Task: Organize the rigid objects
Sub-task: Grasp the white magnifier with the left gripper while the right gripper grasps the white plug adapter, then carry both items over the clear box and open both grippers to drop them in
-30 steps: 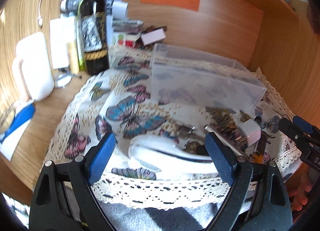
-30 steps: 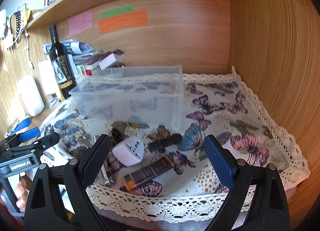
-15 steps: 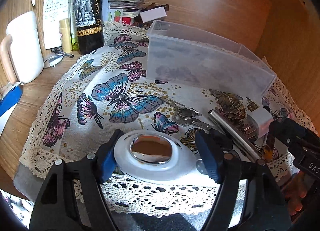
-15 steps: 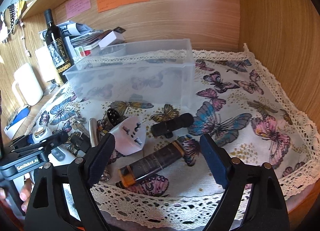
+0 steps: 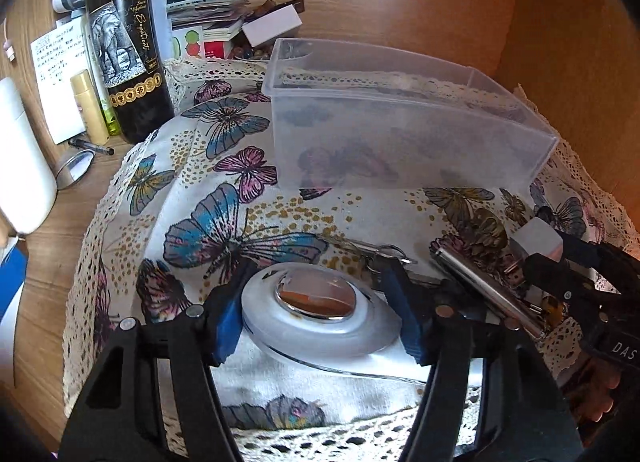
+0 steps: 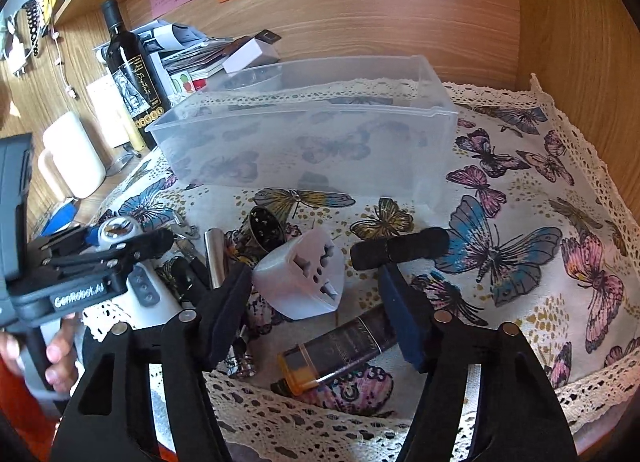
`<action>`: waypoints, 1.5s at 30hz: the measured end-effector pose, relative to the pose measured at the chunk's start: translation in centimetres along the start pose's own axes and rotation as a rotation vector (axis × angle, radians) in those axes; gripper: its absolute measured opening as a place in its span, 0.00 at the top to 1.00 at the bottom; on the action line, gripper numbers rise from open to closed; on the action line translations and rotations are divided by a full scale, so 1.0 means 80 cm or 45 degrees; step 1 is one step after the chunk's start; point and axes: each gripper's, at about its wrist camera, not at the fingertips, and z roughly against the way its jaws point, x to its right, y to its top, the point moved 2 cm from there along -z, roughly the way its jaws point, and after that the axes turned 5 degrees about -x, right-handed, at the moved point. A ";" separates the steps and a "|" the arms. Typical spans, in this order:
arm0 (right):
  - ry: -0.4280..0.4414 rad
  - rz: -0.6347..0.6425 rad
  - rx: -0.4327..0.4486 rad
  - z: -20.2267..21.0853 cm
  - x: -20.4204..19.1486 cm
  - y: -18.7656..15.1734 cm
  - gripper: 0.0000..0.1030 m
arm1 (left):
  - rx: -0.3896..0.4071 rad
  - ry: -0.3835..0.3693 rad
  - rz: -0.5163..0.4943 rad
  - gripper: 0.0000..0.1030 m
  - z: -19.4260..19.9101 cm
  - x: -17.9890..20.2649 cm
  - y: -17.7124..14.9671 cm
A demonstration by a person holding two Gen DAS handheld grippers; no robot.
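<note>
My left gripper point(image 5: 316, 310) has closed its jaws to the sides of a white oval device with a chrome button point(image 5: 318, 312) lying on the butterfly cloth. My right gripper point(image 6: 316, 294) is open, its jaws either side of a white travel adapter point(image 6: 300, 278). Near it lie a black cylinder point(image 6: 400, 248), a dark lighter with an amber end point(image 6: 340, 350), a metal tube point(image 6: 214, 258) and a round metal grinder point(image 6: 266, 227). The clear plastic bin point(image 6: 304, 141) stands behind them, and shows in the left wrist view point(image 5: 400, 133). The left gripper also shows in the right wrist view point(image 6: 100, 250).
A wine bottle point(image 5: 124, 45), a white jug point(image 5: 20, 165), a yellow tube point(image 5: 90, 105) and stacked papers and boxes point(image 5: 224, 21) stand at the back left. Wooden walls close the back and right. Keys point(image 5: 380, 252) lie beside the white device.
Both grippers have dropped lower and narrowed. The left one has come down around the white device and closed to its sides. The right one has come in around the travel adapter.
</note>
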 end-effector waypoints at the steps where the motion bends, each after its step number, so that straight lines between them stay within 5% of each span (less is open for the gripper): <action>1: 0.011 -0.007 -0.008 -0.003 0.000 0.001 0.41 | -0.008 0.005 -0.007 0.38 -0.002 -0.003 0.004; 6: 0.064 -0.036 -0.051 -0.016 0.002 0.006 0.55 | 0.009 0.029 -0.024 0.38 0.002 -0.008 0.006; 17: -0.003 0.015 0.062 0.012 -0.004 0.019 0.55 | 0.198 0.050 0.020 0.38 0.054 -0.019 0.027; 29: -0.106 0.075 0.286 0.072 -0.002 0.078 0.55 | 0.441 0.054 0.034 0.38 0.109 -0.010 0.087; 45: -0.151 0.099 0.301 0.049 0.013 0.147 0.55 | 0.446 0.142 0.067 0.38 0.063 -0.005 0.168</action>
